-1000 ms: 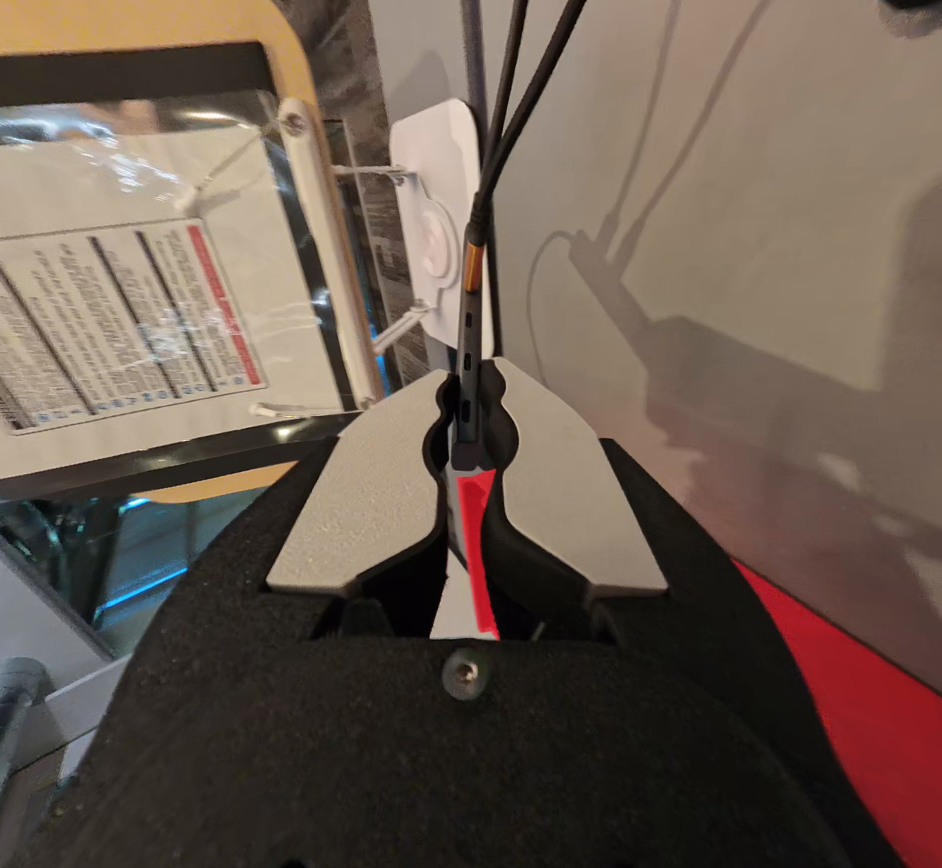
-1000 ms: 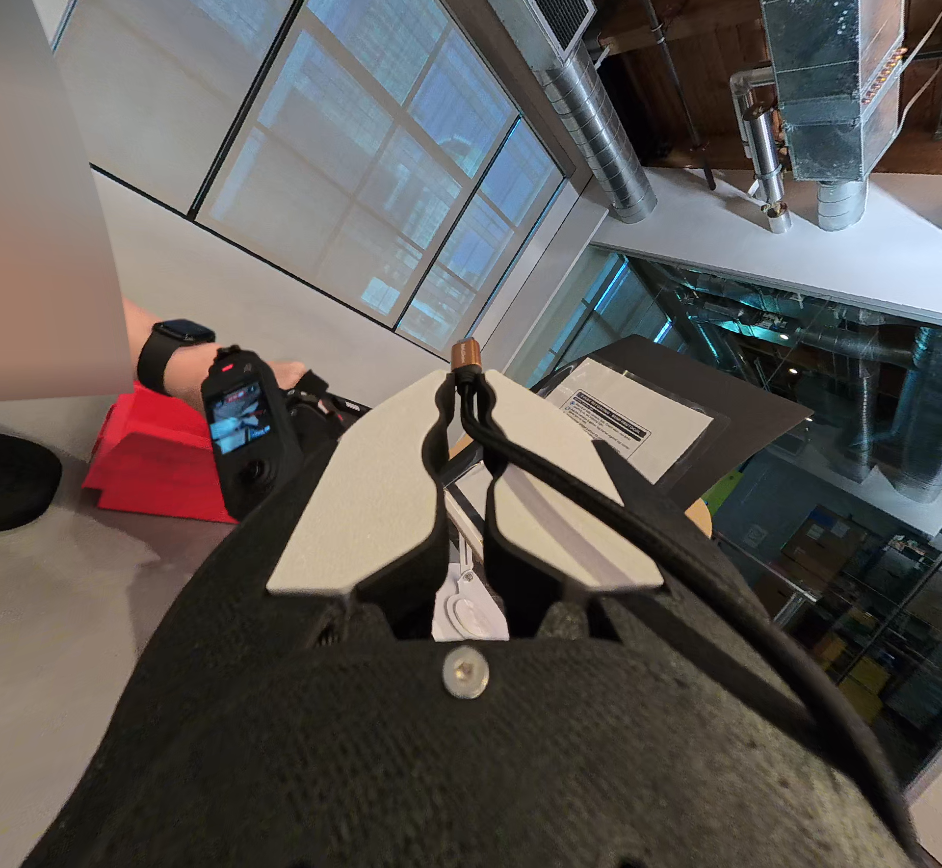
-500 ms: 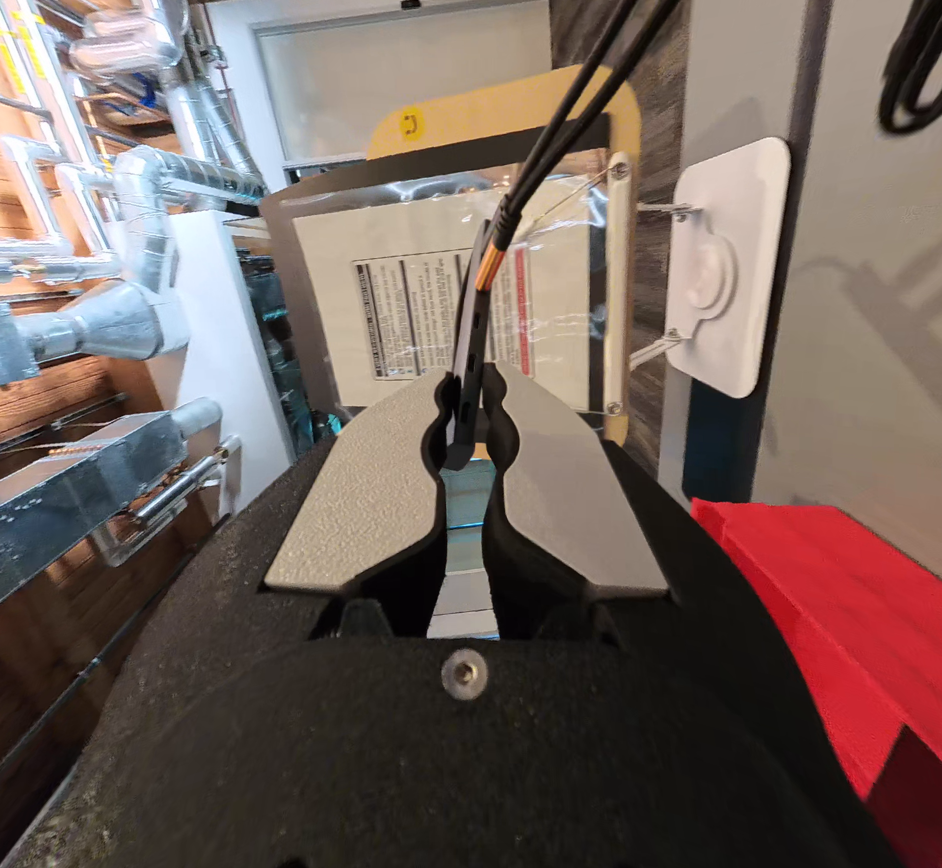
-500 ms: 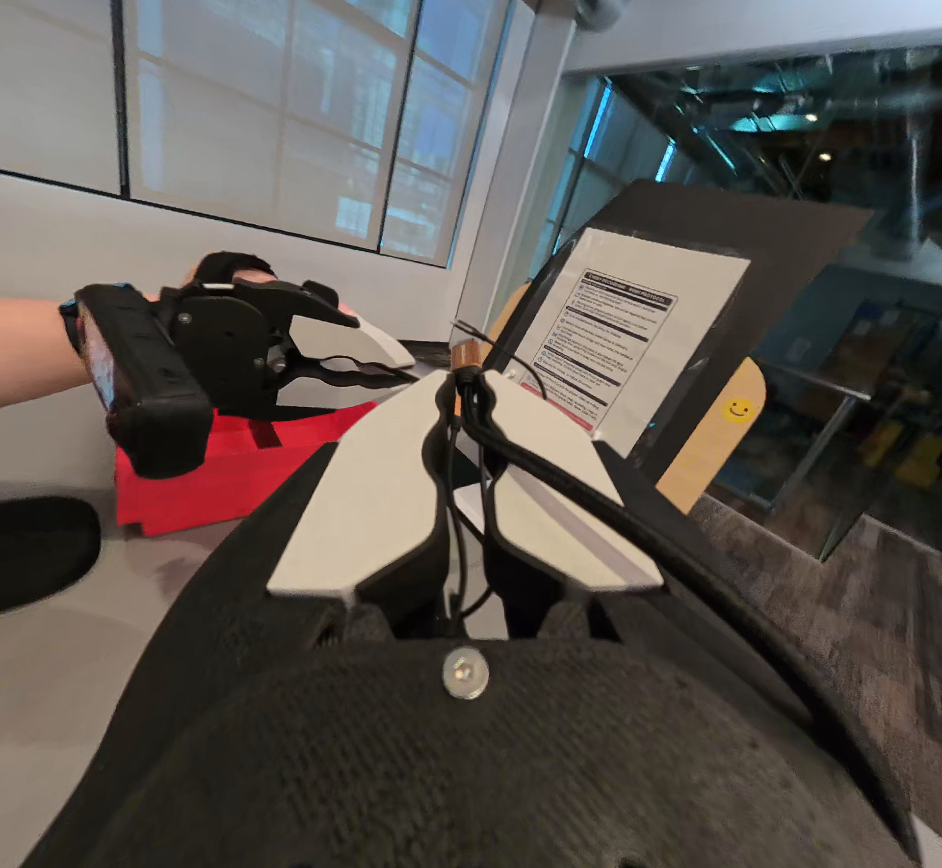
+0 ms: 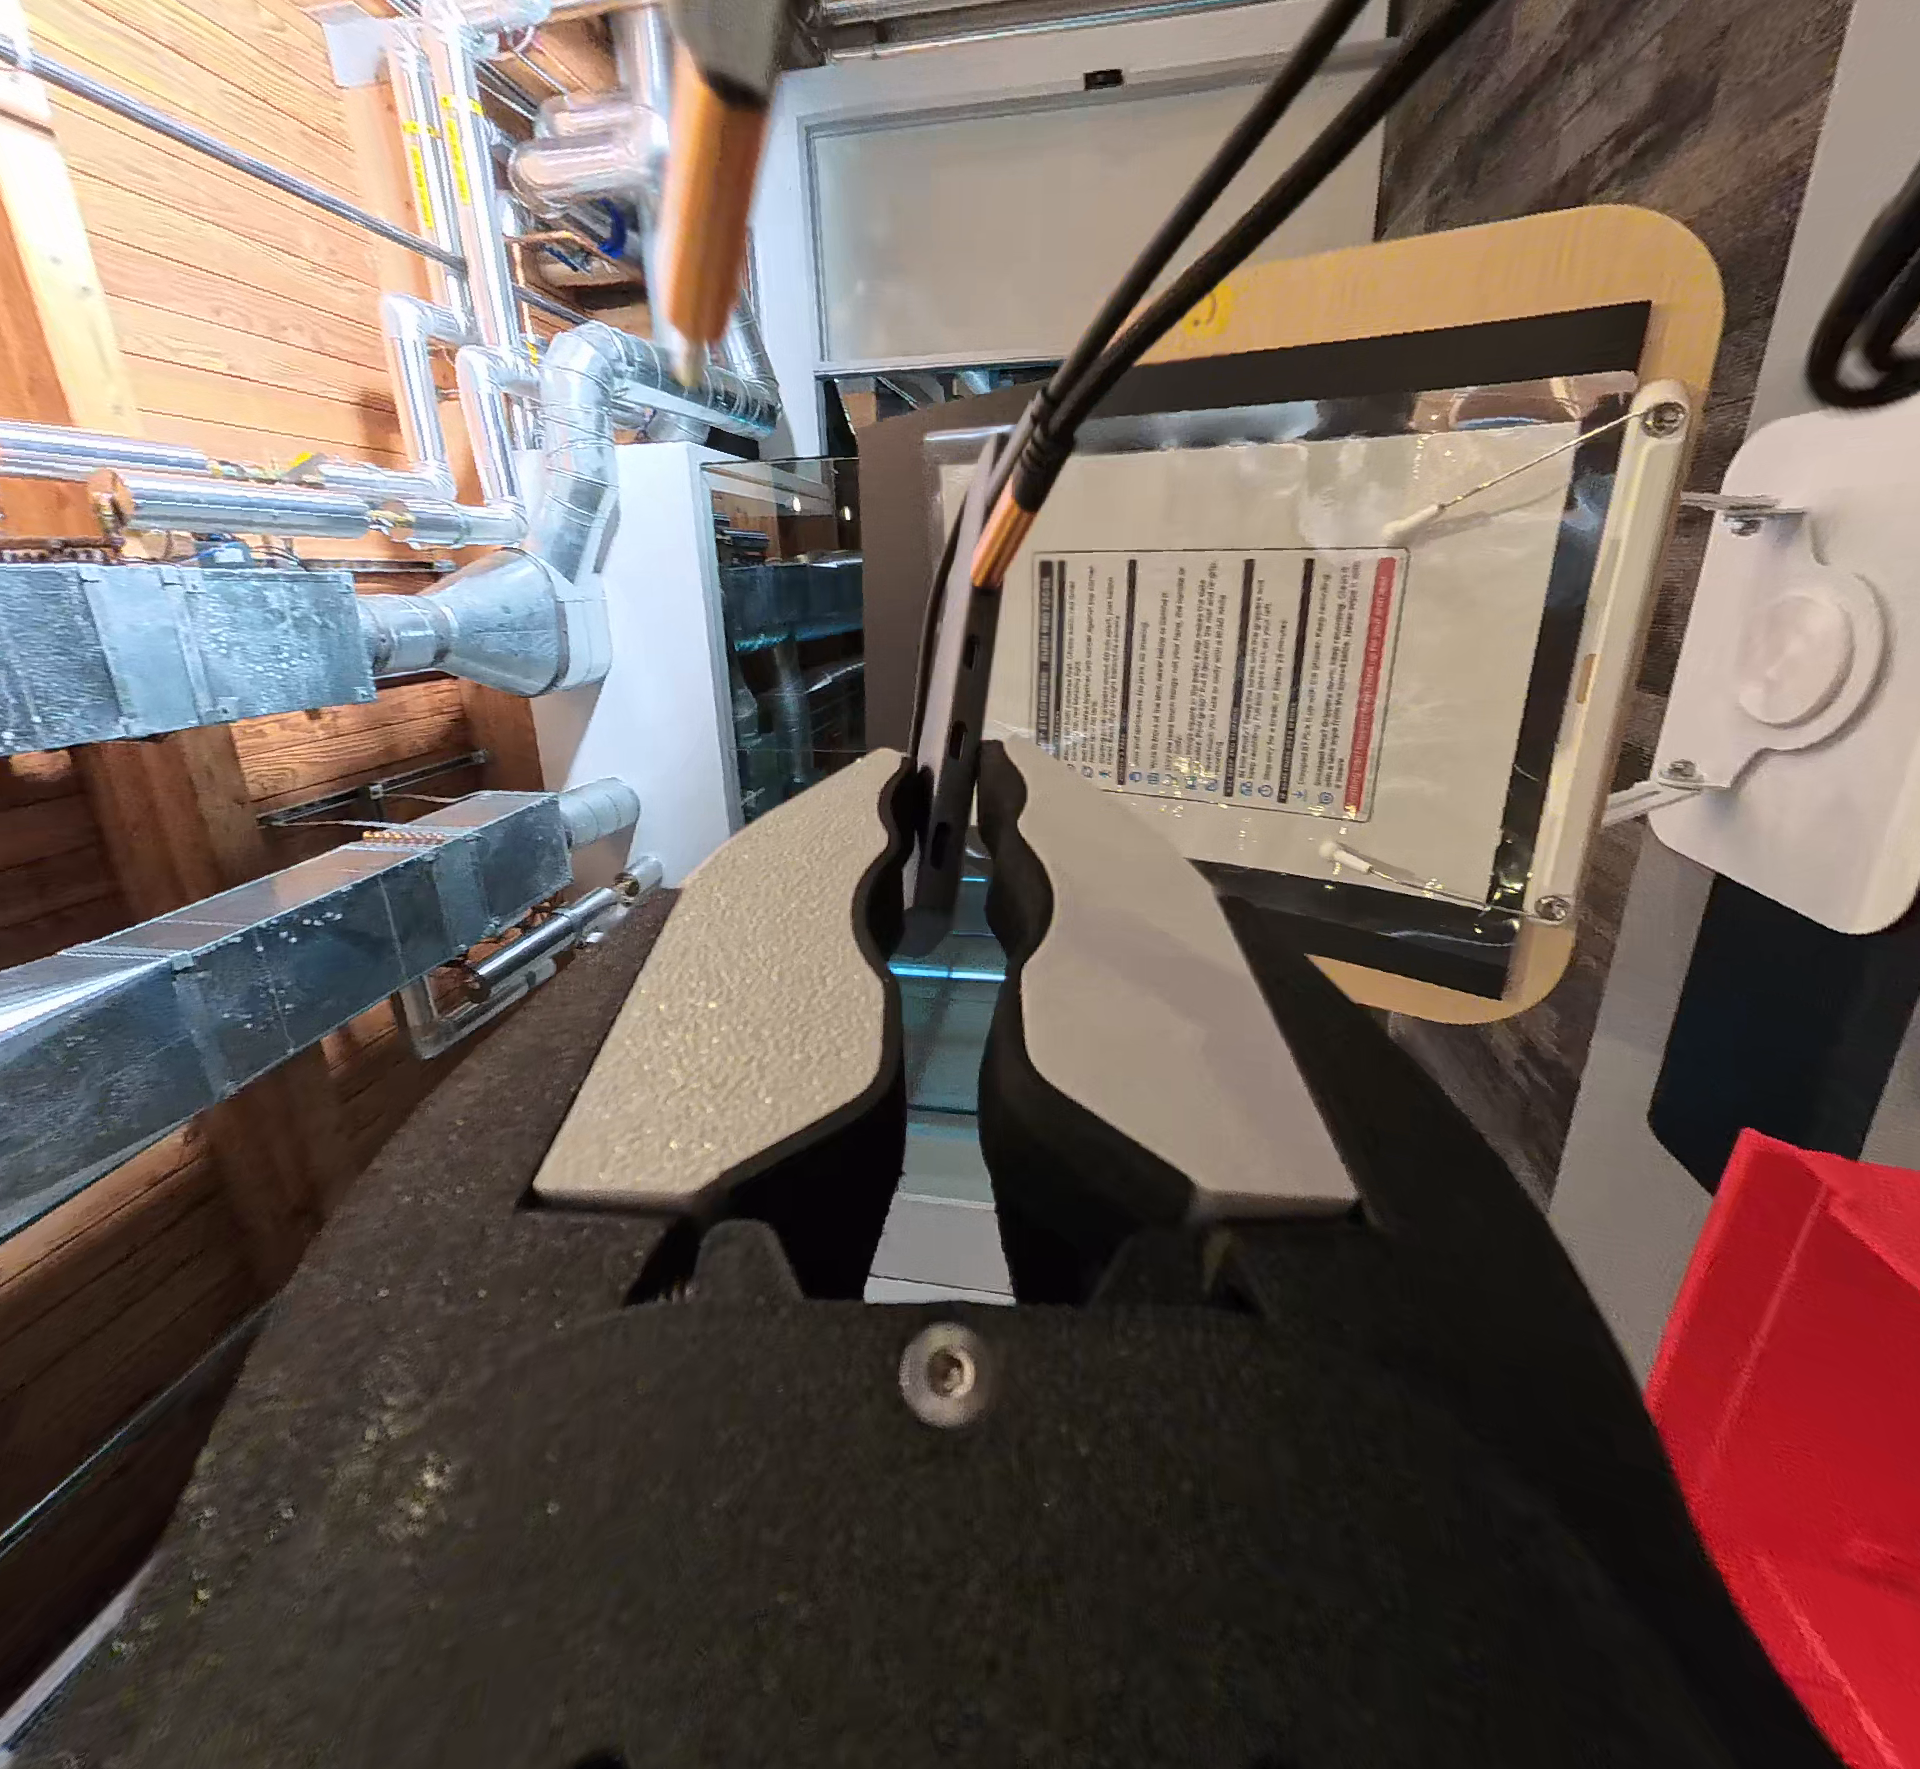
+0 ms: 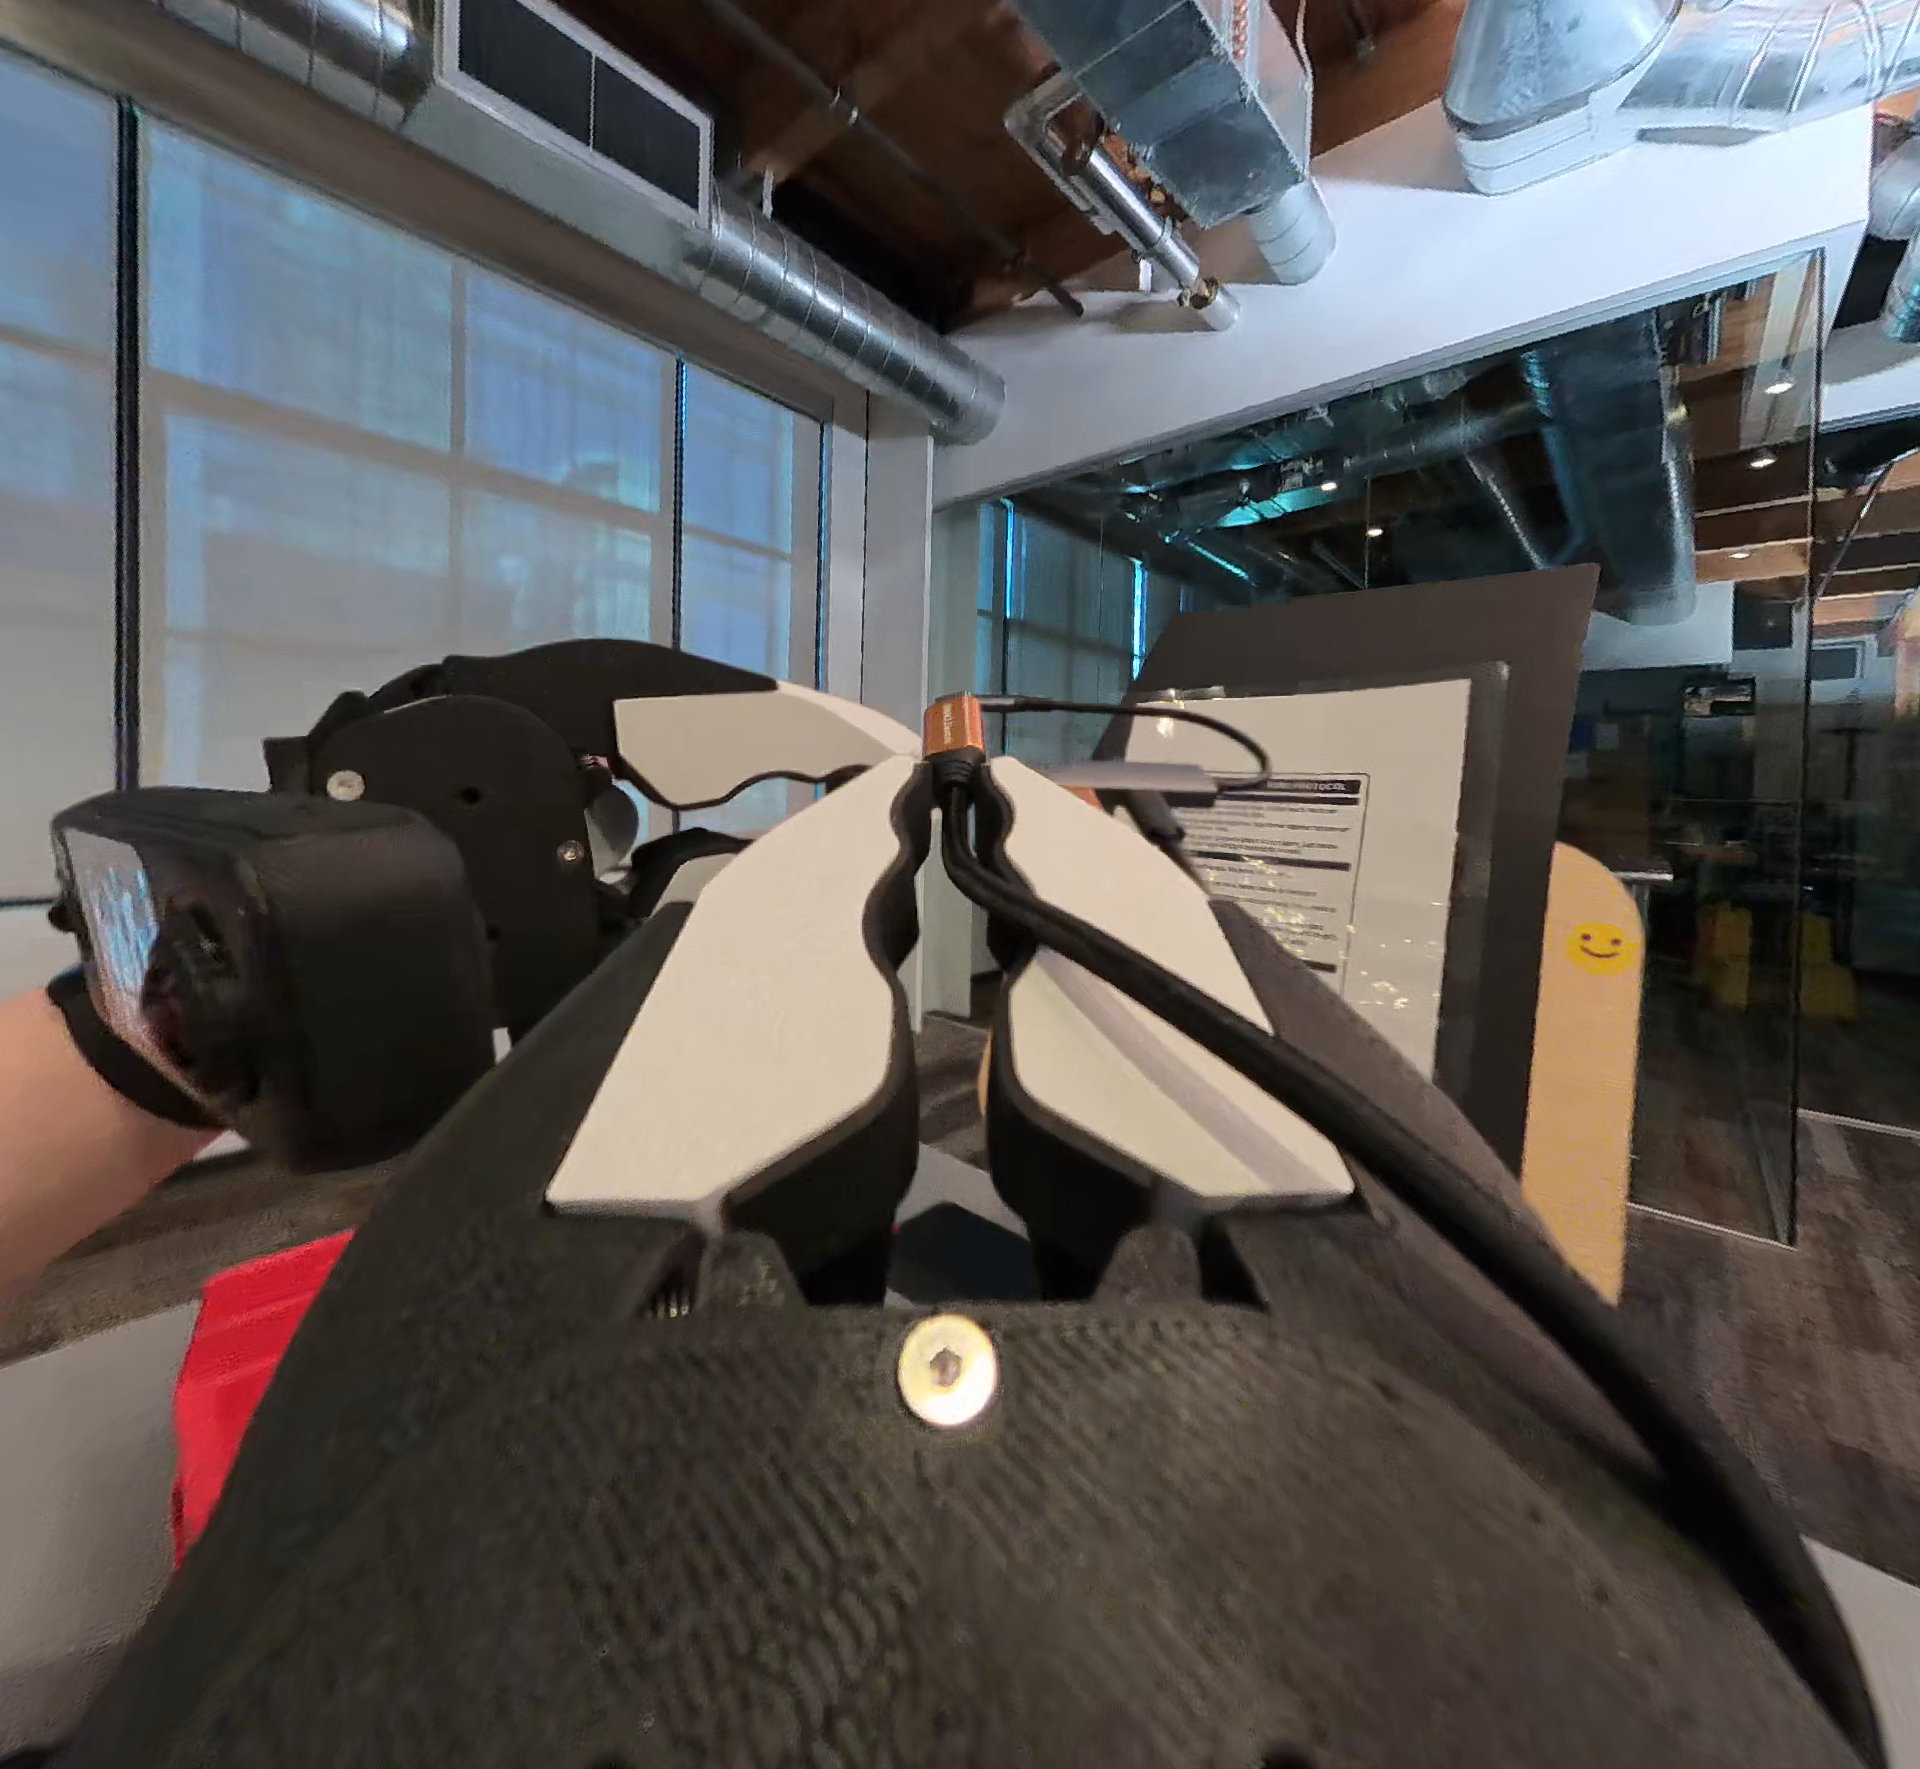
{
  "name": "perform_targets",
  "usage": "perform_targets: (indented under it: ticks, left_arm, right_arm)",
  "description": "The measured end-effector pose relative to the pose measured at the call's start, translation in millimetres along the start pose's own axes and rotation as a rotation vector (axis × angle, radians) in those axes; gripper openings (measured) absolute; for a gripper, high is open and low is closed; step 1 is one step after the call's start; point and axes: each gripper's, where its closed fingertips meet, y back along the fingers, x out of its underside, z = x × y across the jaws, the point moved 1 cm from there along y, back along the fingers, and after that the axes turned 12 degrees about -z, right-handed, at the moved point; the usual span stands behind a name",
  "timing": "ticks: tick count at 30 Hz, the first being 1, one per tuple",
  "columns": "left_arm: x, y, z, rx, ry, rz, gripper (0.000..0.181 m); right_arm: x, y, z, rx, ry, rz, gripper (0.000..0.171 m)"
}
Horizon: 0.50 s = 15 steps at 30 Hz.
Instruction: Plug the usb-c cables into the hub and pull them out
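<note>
Copper-tipped cable plug (image 6: 952, 728) sits pinched between the fingers of the right gripper (image 6: 948, 784), raised in the air. Beside it, the left gripper (image 5: 948, 820) clamps the thin dark hub (image 5: 956, 732), which already has another copper plug (image 5: 1003, 535) inserted at its far end.

Converted industrial loft office or lab space. Exposed timber ceiling (image 6: 852, 26) seen overhead, hung with galvanised ducts (image 6: 1132, 5) and silver pipes (image 5: 260, 504). Large gridded windows (image 6: 416, 493) set along one wall; glass partition (image 6: 1683, 784) shown opening onto dim work area. Grey carpet (image 6: 1766, 1304) laid on floor. Printed instruction sheet (image 5: 1226, 680) mounted on plywood board (image 5: 1621, 285).
</note>
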Motion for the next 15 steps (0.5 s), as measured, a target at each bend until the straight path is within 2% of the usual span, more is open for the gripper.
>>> perform_targets:
  ticks: [5,12,15]
  left_arm:
    - [-11.3,3.3,10.5,-0.022,-0.053,-0.012,0.01]
    - [-36.3,7.8,17.2,-0.037,-0.097,-0.041,0.011]
    - [-44.8,9.6,17.6,-0.046,-0.112,-0.055,0.011]
  right_arm:
    - [11.7,-1.1,8.6,0.014,-0.158,-0.03,0.008]
    - [17.5,1.6,-1.3,0.087,-0.102,-0.059,0.008]
    - [15.5,3.9,-9.9,0.118,-0.141,-0.082,0.008]
